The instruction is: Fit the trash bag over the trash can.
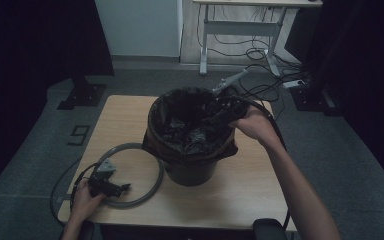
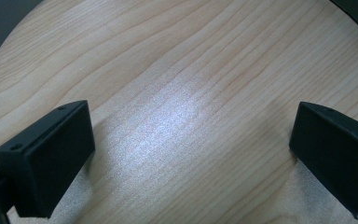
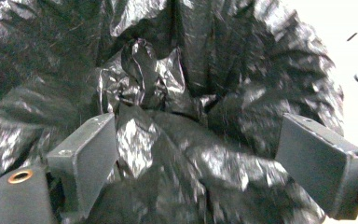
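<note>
Bin: a dark round plastic waste bin (image 1: 190, 172) stands at the centre of the high view on the light wooden table (image 1: 245, 185).
Liner: a crinkled black plastic bin liner (image 1: 190, 127) sits inside the bin, its edge folded over the rim; in the right gripper view its glossy folds (image 3: 168, 93) bunch up across the frame.
Right gripper: the right gripper (image 1: 219, 116) reaches into the bin mouth from the upper right of the rim, held by the right hand (image 1: 254, 125).
Right jaws: spread wide in the right gripper view (image 3: 196, 158), one at lower left, one at lower right; liner folds lie between them and against the left jaw, not clamped.
Left gripper: the left gripper (image 1: 122, 188) rests low over the table at the lower left of the high view, held by the left hand (image 1: 85, 200).
Left jaws: wide apart in the left gripper view (image 2: 191, 154), with bare wood between them and nothing held.
Ring: a grey round hoop (image 1: 152, 192) lies flat on the table at lower left, just beside the bin base; the left gripper sits within it.
</note>
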Motion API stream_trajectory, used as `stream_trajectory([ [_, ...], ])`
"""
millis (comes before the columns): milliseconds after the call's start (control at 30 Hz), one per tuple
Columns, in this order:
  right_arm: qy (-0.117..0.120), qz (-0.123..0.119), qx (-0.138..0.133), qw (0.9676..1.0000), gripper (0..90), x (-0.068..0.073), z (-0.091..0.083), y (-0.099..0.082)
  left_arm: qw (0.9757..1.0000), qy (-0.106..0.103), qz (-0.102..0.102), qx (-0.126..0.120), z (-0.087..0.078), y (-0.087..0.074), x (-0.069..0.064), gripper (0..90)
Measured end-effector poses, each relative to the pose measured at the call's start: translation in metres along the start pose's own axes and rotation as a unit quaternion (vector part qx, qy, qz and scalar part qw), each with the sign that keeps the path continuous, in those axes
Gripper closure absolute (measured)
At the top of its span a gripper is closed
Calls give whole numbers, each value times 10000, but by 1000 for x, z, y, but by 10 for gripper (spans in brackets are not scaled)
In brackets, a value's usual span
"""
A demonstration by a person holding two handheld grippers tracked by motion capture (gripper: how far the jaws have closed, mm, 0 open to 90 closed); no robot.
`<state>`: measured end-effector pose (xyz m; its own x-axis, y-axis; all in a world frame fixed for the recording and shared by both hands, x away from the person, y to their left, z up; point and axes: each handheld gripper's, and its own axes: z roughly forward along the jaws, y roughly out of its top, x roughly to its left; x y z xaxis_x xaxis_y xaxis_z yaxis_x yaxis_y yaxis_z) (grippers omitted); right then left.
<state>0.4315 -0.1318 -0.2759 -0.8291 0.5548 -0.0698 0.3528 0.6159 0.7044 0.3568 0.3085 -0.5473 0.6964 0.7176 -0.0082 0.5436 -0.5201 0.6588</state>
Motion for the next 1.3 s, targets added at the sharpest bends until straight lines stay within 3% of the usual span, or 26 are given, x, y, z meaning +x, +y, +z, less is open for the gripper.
stream_trajectory([
  [700,-187,392,-330,9985,121,-6,-42,-50,10000,17,-25,-2,0,0,-1,0],
  [967,-193,682,-416,9966,120,-8,-47,-76,10000,18,-28,-3,0,0,-1,0],
  [1300,-385,730,-357,9959,120,-14,-43,-111,10000,19,-28,-3,0,0,-1,0],
])
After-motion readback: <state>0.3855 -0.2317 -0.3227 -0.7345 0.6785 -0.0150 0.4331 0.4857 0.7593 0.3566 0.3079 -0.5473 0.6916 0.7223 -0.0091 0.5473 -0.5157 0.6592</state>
